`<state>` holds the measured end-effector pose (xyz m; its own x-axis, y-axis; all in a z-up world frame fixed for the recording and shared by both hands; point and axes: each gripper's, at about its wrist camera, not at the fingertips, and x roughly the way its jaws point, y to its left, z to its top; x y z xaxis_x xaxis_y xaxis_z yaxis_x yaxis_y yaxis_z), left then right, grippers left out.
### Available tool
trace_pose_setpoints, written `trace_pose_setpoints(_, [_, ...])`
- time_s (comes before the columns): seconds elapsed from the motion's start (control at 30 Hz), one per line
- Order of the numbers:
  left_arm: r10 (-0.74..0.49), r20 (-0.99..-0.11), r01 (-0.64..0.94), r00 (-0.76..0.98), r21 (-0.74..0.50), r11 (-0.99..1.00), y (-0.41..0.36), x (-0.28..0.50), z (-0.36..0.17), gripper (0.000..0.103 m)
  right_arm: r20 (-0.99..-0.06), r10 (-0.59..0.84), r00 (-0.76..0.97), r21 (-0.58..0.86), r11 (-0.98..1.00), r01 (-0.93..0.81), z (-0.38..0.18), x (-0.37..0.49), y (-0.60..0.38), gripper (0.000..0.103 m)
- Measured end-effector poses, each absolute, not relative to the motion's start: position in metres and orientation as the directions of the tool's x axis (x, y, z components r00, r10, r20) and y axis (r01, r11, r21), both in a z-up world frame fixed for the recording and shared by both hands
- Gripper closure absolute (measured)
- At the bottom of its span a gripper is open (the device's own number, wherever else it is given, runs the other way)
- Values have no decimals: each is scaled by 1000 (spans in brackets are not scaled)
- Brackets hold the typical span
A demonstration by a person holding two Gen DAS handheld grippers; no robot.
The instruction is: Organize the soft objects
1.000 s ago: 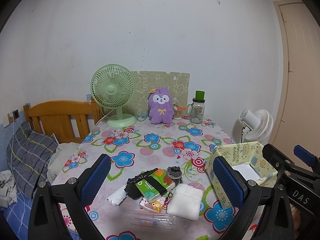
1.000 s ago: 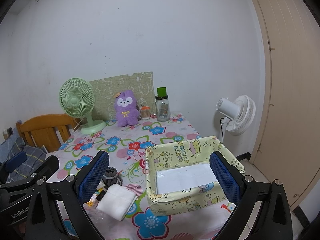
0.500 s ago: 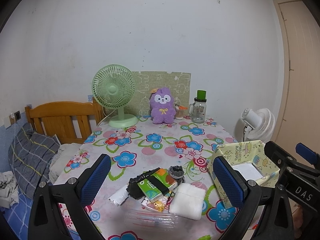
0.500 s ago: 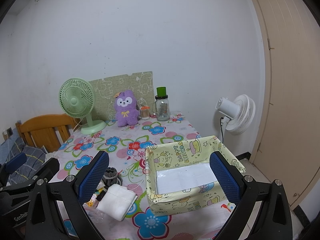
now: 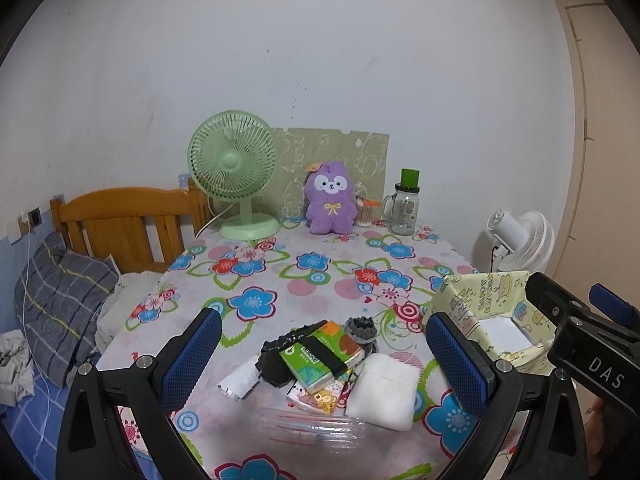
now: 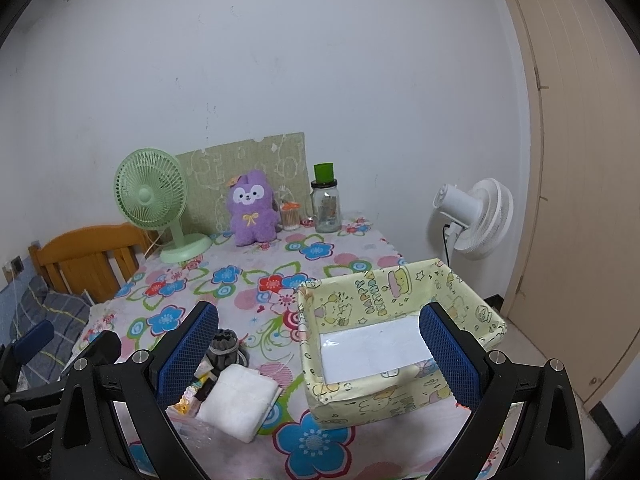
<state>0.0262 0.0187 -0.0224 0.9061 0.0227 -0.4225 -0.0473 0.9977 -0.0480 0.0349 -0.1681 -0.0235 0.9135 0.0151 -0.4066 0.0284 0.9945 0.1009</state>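
Note:
A pile of small items lies near the table's front edge: a folded white cloth (image 5: 382, 390) (image 6: 240, 400), a green tissue pack (image 5: 320, 354), a black fabric piece (image 5: 280, 354), a grey rolled sock (image 5: 361, 327) (image 6: 223, 345) and a small cartoon packet (image 5: 316, 394). A yellow cartoon-print box (image 6: 384, 304) (image 5: 486, 300) stands to their right, with only a white liner inside. My left gripper (image 5: 324, 364) is open above the pile. My right gripper (image 6: 318, 356) is open over the box's left wall. Both are empty.
On the floral tablecloth (image 5: 280, 280) at the back stand a green desk fan (image 5: 236, 172), a purple plush toy (image 5: 331, 204), a glass jar with green lid (image 5: 404, 210) and a small toothpick jar (image 5: 365, 215). A white floor fan (image 6: 474, 218), a wooden headboard (image 5: 120, 224) and a door (image 6: 580, 200) surround the table.
The left gripper's view has shifted slightly; the table and pile sit a little further right and lower in it. The right gripper has barely moved. Nothing was grasped.

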Motion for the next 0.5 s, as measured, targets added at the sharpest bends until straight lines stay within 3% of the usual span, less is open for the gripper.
trace_pose_setpoints(0.5, [23, -493, -39, 870, -23, 999, 36, 35, -65, 0, -430, 63, 901, 104, 994, -20, -48, 47, -131, 1])
